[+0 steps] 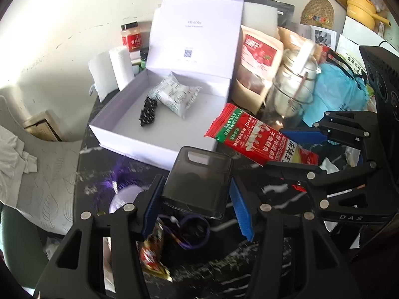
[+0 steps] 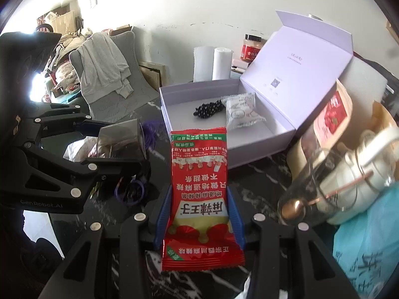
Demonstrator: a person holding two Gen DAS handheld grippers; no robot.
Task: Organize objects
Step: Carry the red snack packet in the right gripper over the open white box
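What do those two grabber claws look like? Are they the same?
They look alike. The left gripper and the right gripper are both black plastic frames with triangle-shaped cut-outs and round silver rivets at the joints. Their fingers carry ridged blue pads. White lettering is printed on the bodies: "DAS" on one, "GenRobot.AI" on the other. No cables, sleeves or hands show.

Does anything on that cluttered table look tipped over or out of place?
Yes. The glass jar to the right of the open white box appears to lean over against the brown pouch rather than stand upright, a spoon inside it. Blur and lens distortion may exaggerate the tilt. Nothing looks spilled.
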